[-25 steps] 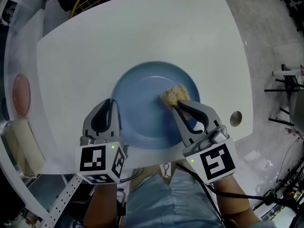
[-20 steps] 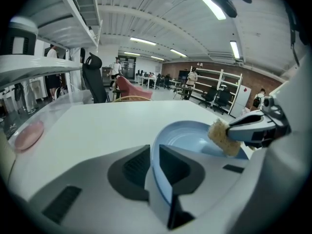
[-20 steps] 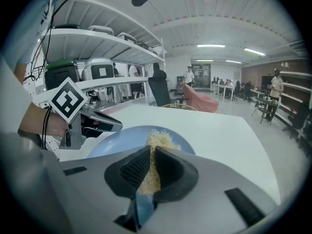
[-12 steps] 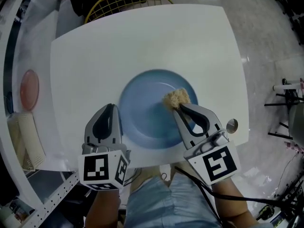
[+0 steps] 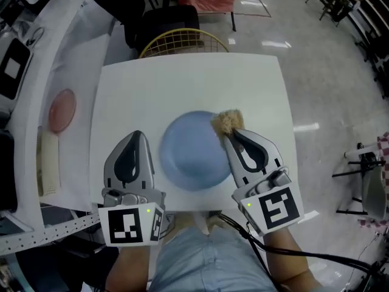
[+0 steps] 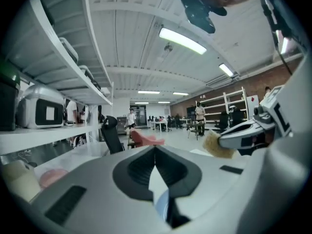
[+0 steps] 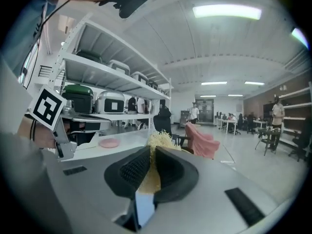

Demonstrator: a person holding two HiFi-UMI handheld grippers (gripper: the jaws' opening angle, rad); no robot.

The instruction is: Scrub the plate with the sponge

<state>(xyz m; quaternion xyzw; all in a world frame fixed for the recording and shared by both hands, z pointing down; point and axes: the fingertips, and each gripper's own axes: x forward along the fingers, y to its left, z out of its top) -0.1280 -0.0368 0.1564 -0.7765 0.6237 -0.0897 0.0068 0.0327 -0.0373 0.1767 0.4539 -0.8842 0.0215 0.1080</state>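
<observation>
— Where is the sponge [image 5: 227, 121] right now?

— Pinched in the right gripper [image 5: 227, 134]. Its jaws are clamped on the near half, so the frayed tan end sticks out past the tips, which is the part you would want free for rubbing. It sits over the far right rim of the blue plate [image 5: 191, 160].

— Is it pressing on the plate?

— I can't tell from here. Both grippers point out level across the room rather than down at the desk [image 5: 182, 84], so I'd guess the sponge is riding at the edge or lifted a little, not bearing down hard.

— And the other hand?

— The left gripper [image 5: 136, 135] lies just beside the plate's left edge, jaws drawn together with nothing between them. My guess is that it waits there to steady the plate if it starts to slide. It isn't touching the plate.

— What has changed from a second ago?

— The sponge has travelled. It was on the inner floor of the plate, right of the middle, and now it is out at the rim, like the end of an outward stroke. The left gripper overlapped the plate's left rim then and now stands clear of it. The person's head has also come up, so the desk looks smaller and more of the floor beyond it shows.
</observation>
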